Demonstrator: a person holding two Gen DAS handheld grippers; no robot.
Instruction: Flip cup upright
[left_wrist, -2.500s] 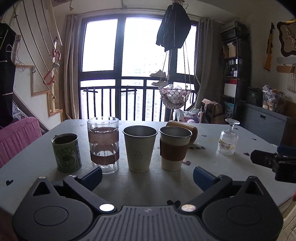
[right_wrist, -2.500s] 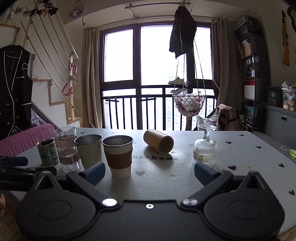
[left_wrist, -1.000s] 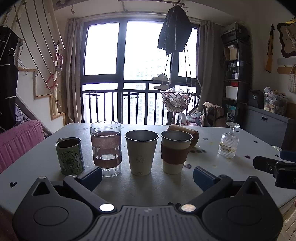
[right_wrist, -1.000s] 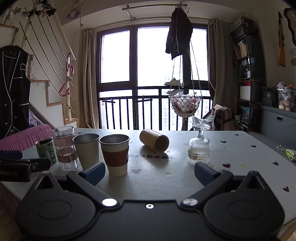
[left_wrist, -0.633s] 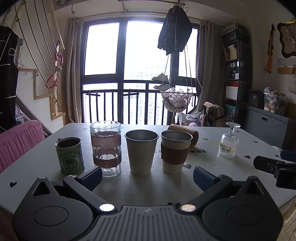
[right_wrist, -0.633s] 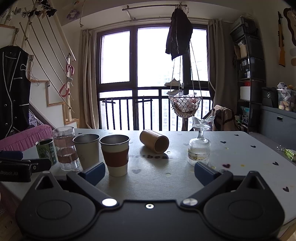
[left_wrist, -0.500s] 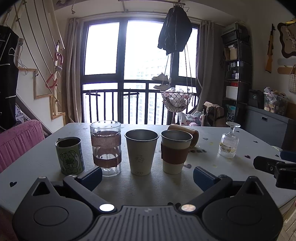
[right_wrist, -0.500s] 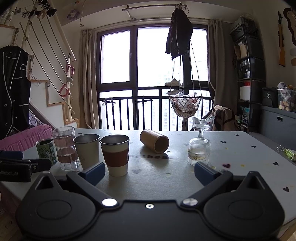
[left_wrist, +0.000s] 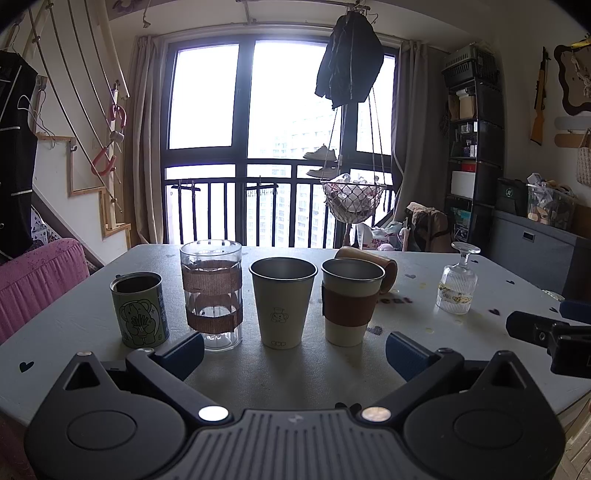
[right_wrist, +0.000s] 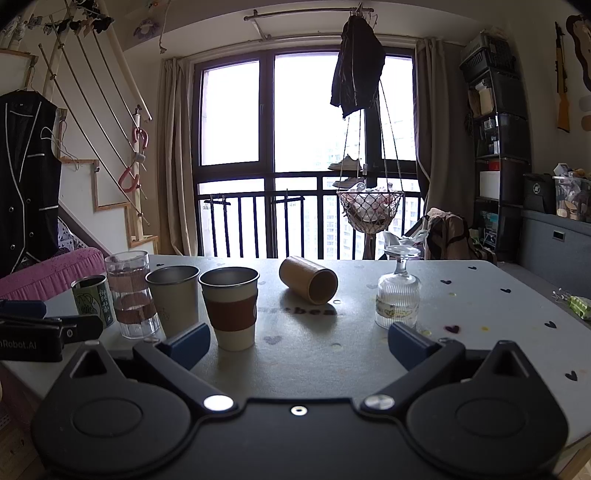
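Both grippers' jaws gape empty at table (right_wrist: 480, 295) edge; tipped cup (right_wrist: 308, 280) lies apart.

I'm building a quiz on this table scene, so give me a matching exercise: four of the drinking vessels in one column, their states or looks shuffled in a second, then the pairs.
Column 1
1. bamboo cup
2. stemmed glass
3. green tin cup
4. cup with brown sleeve

Column 2
A. upside down, foot on top
B. upright, elephant drawing
C. lying on its side
D. upright, metal rim, band around the middle

Pairs: 1-C, 2-A, 3-B, 4-D
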